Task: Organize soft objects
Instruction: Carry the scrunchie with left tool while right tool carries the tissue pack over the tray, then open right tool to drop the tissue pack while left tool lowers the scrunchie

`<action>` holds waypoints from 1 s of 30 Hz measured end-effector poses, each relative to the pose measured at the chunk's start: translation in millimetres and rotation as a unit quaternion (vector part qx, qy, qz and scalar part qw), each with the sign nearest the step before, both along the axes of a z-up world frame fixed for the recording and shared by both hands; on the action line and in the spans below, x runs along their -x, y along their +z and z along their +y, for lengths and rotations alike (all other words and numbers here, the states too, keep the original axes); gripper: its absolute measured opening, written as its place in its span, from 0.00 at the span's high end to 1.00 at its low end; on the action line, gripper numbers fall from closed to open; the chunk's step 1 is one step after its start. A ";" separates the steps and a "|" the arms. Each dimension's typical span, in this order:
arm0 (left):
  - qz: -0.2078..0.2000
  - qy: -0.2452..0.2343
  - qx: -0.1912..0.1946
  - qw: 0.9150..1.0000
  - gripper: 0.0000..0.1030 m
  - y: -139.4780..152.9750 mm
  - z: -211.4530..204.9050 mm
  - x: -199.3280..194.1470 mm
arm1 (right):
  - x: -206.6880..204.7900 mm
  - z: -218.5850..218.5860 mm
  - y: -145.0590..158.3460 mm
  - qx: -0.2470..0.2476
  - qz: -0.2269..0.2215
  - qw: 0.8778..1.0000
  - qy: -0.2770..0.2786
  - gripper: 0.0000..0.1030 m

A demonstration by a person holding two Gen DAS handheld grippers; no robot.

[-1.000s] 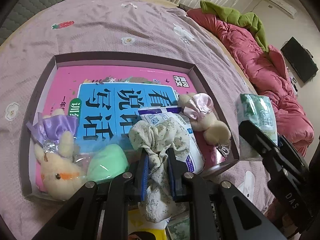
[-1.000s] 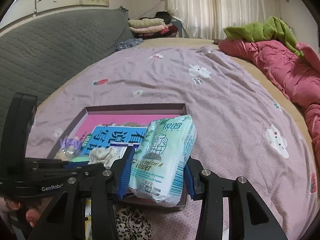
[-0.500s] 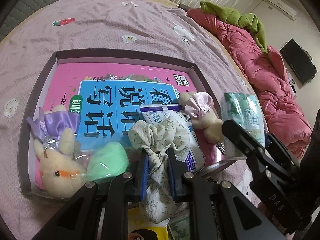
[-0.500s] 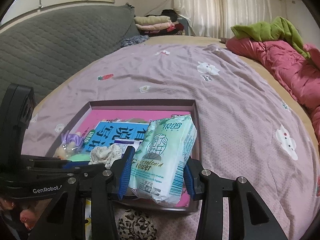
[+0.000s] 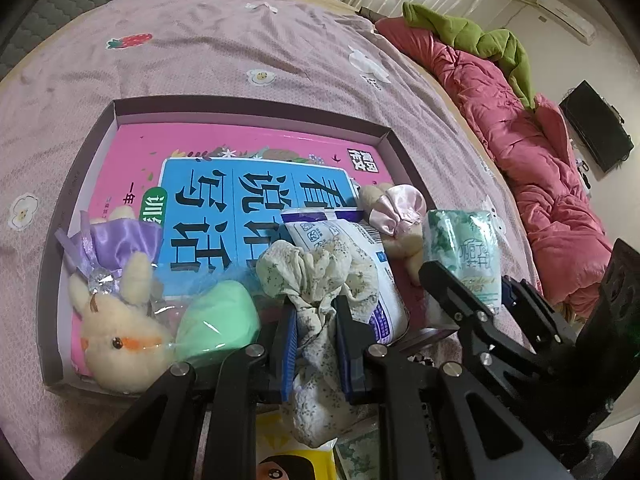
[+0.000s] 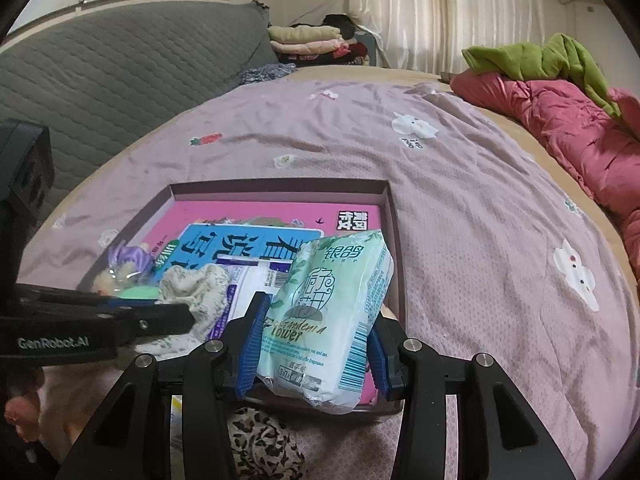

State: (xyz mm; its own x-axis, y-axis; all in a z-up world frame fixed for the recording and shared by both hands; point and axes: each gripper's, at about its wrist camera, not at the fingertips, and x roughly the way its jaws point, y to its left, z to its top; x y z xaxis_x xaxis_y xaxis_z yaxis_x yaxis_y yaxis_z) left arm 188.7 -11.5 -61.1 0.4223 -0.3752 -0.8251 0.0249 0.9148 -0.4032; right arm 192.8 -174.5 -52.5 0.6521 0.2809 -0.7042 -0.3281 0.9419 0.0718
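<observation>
Quick count of what can be seen: two grippers, one tray (image 5: pixel 76 184), one book (image 5: pixel 240 184) lying flat in it, two plush bunnies, one green pouch (image 5: pixel 218 320), one white pack (image 5: pixel 376 280), one floral cloth (image 5: pixel 316 276) and one tissue pack (image 6: pixel 332 312). All of it is laid out on a pink bedsheet (image 5: pixel 200 52), with one red quilt (image 5: pixel 520 148) and one green blanket (image 5: pixel 480 40) piled up around 2 o'clock in the left view.

The left gripper (image 5: pixel 316 344) is clenched on the floral cloth: the cloth is pinched between the blue pads, bunched up above them at 12 o'clock and hanging down below them at 6. It's held over the near edge of the tray, right up against the white pack at 1 o'clock.

The right gripper (image 6: pixel 312 344) is clamped on the tissue pack, which is held upright between the pads, tilted a bit to the right, over the tray's near right corner.

One bunny (image 5: pixel 116 328), the one with the purple bow, is seen at 9 o'clock from the left gripper, with the green pouch just beside it. The other bunny (image 5: pixel 396 216), pink-bowed, is tucked at 1 o'clock beyond the white pack. A leopard-print thing (image 6: pixel 260 440) is spotted below the right gripper, outside the tray.
</observation>
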 end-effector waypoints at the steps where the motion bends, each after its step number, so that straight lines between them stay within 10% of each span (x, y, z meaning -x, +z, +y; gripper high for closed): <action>1: 0.000 0.000 0.000 1.000 0.83 0.0 0.3 0.1 | -0.1 0.8 -0.3 0.001 -0.001 1.000 0.001 0.54; 30: 0.004 0.000 -0.002 1.000 0.83 3.3 2.0 1.2 | 5.0 -0.5 4.8 0.026 -0.016 0.999 -0.009 0.35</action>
State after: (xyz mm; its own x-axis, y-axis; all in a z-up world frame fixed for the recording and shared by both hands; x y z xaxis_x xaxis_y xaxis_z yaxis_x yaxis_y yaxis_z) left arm 187.4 -9.4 -57.7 0.4155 -0.3719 -0.8301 0.0209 0.9162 -0.4001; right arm 187.8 -175.0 -47.6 0.6792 0.2324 -0.6962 -0.3126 0.9498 0.0121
